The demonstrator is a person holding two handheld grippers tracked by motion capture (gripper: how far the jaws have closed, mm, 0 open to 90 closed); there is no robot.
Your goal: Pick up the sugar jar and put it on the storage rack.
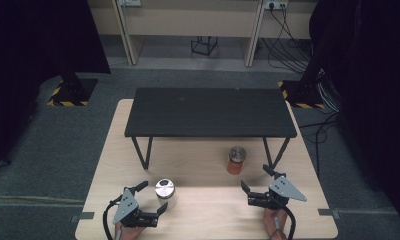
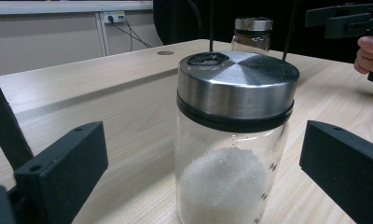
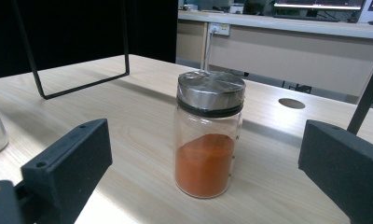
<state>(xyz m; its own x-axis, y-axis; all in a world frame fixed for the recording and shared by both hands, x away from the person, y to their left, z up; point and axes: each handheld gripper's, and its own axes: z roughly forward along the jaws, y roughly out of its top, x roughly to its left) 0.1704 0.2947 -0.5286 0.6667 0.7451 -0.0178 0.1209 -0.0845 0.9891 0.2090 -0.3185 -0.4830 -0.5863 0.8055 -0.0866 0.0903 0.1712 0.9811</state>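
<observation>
On the wooden table (image 1: 208, 172), two spice jars stand upright.
Left gripper (image 1: 149, 199) brackets the white-powder jar (image 1: 165, 192), jaws spread; right gripper (image 1: 255, 181), released, faces the orange-powder jar (image 1: 236, 159).

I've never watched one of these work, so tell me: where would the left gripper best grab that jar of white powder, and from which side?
Probably the glass body of the white-powder jar, just below the metal lid, coming in level from the person's side. The jar stands upright, round and straight-walled, and the left gripper already has its jaws open to either side of it, not touching.
</observation>
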